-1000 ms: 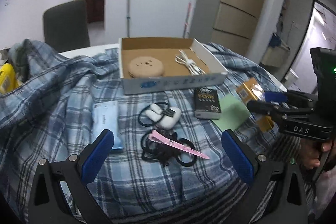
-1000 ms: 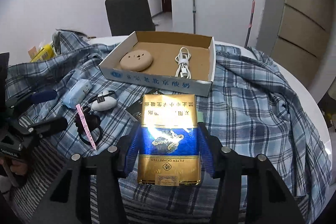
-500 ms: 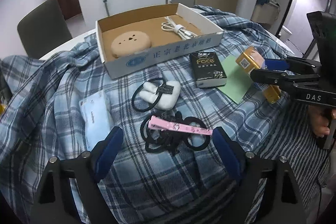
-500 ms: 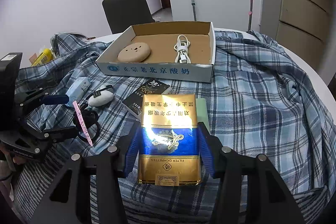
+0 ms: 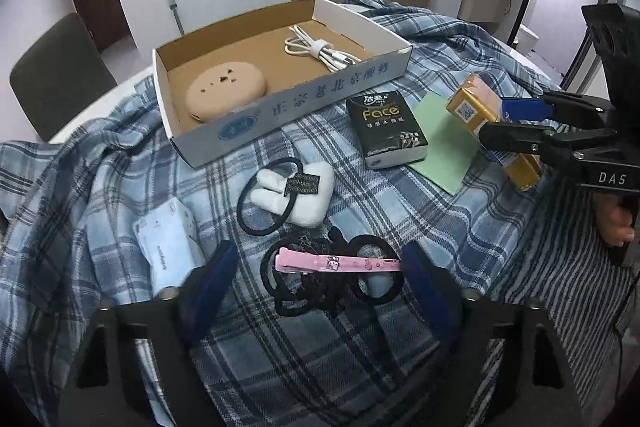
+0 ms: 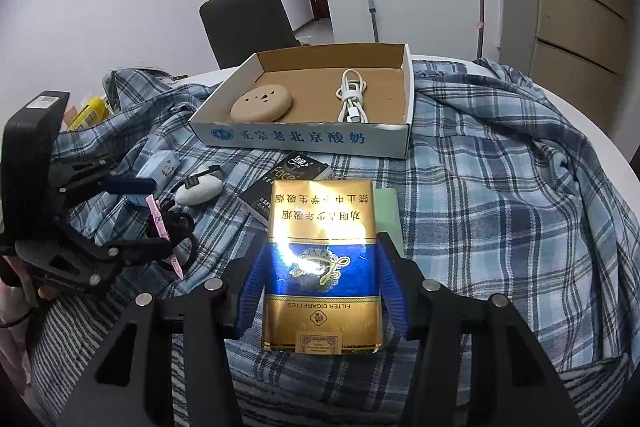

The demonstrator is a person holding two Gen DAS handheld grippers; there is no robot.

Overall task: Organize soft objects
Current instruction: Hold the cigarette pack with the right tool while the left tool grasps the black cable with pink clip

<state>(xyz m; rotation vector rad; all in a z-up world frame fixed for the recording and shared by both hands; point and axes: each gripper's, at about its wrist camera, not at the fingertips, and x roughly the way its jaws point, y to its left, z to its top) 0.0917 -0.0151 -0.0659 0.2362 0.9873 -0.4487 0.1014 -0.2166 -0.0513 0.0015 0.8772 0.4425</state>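
Observation:
My right gripper [image 6: 322,291] is shut on a gold and blue cigarette pack [image 6: 322,247] and holds it above the plaid cloth; both show at the right of the left wrist view [image 5: 476,107]. My left gripper [image 5: 320,279] is open, its pads either side of a pink hair clip [image 5: 336,262] lying on a tangle of black hair ties [image 5: 320,283]. A white plush piece with a black hair tie [image 5: 292,191] lies just beyond. The open cardboard box [image 5: 280,111] holds a tan round pad [image 5: 226,91] and a white cable [image 5: 316,51].
A black tissue pack [image 5: 384,127] and a green paper [image 5: 444,143] lie in front of the box. A light blue tissue pack [image 5: 168,247] lies left of my left gripper. A dark chair [image 6: 248,23] stands behind the table. A yellow item [image 6: 88,111] sits far left.
My left gripper has moved forward and down toward the hair clip and hair ties, which now sit between its pads. My right gripper still holds the cigarette pack, nearly unmoved.

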